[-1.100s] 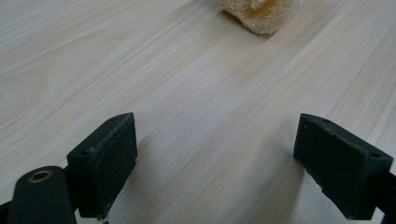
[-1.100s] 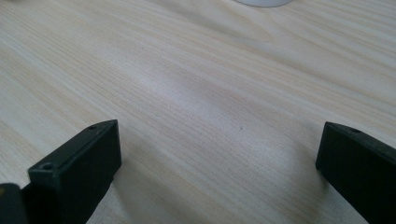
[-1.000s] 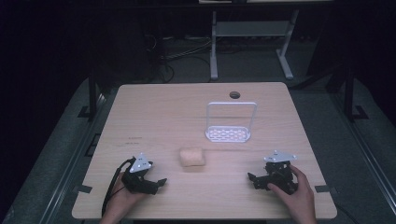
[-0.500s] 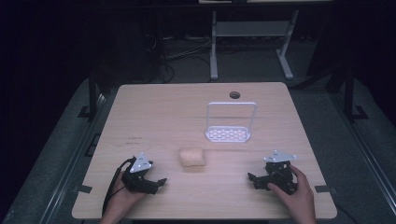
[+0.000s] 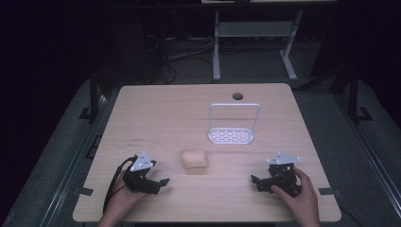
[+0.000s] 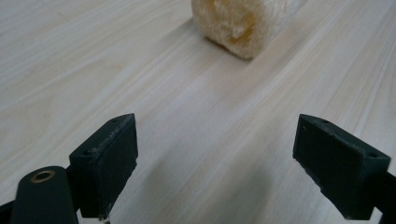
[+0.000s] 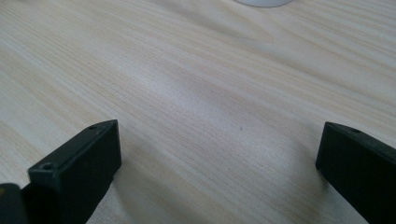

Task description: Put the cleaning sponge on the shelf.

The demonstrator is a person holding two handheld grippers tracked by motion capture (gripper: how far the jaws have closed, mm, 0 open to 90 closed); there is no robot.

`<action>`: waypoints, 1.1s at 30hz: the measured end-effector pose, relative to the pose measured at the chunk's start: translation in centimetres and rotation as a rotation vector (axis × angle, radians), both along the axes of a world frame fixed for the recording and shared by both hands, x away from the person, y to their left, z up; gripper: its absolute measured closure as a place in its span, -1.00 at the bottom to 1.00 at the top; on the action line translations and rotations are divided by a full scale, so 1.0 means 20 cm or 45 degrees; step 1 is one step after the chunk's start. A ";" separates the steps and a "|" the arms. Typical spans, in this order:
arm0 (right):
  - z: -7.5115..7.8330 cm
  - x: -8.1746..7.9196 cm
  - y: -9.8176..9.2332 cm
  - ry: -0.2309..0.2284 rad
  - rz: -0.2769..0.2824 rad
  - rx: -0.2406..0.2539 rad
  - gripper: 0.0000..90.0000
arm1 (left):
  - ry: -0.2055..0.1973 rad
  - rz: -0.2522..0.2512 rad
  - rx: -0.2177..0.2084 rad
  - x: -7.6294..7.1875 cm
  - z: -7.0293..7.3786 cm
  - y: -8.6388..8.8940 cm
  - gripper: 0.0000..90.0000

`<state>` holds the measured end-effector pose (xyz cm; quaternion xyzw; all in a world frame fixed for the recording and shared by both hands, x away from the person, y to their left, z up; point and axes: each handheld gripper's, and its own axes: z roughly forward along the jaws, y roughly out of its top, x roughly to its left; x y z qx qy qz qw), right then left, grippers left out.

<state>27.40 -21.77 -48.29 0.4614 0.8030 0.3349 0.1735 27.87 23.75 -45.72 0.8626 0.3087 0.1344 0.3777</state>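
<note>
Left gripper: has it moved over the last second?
No. The left gripper sits at the same spot near the table's front edge, left of the sponge.

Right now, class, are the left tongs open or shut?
Open. In the left gripper view the left tongs show two black jaws set far apart with bare table between them; the sponge lies ahead, untouched.

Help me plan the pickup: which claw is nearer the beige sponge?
The left claw. It sits just beside the sponge, which shows close ahead in its own view; the right claw rests farther off, with bare table ahead.
</note>
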 end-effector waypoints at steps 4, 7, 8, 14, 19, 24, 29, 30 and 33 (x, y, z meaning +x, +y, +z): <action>0.00 0.00 0.00 0.000 0.002 -0.003 -1.00 | -0.004 -0.015 -0.016 0.01 0.02 -0.02 -0.70; 0.00 0.00 0.00 -0.001 0.003 -0.003 -1.00 | -0.009 -0.018 -0.023 0.02 0.04 -0.03 -0.70; 0.00 0.00 0.00 -0.001 0.003 -0.003 -1.00 | -0.014 -0.020 -0.027 0.03 0.05 -0.03 -0.70; 0.00 0.00 0.00 -0.001 0.003 -0.003 -1.00 | -0.019 -0.034 -0.046 0.05 0.07 -0.04 -0.70; 0.00 0.00 0.00 -0.001 0.003 -0.003 -1.00 | -0.031 -0.060 -0.051 0.06 0.10 -0.07 -0.70; 0.00 0.00 0.00 -0.001 0.002 -0.003 -1.00 | -0.034 -0.095 -0.049 0.08 0.11 -0.10 -0.70; 0.00 0.00 0.00 -0.001 0.002 -0.003 -1.00 | -0.037 -0.116 -0.056 0.10 0.12 -0.13 -0.70; 0.00 0.00 0.00 -0.001 0.002 -0.003 -1.00 | -0.041 -0.122 -0.049 0.10 0.12 -0.14 -0.70; 0.00 0.00 0.00 -0.001 0.002 -0.002 -1.00 | -0.042 -0.132 -0.048 0.11 0.13 -0.15 -0.70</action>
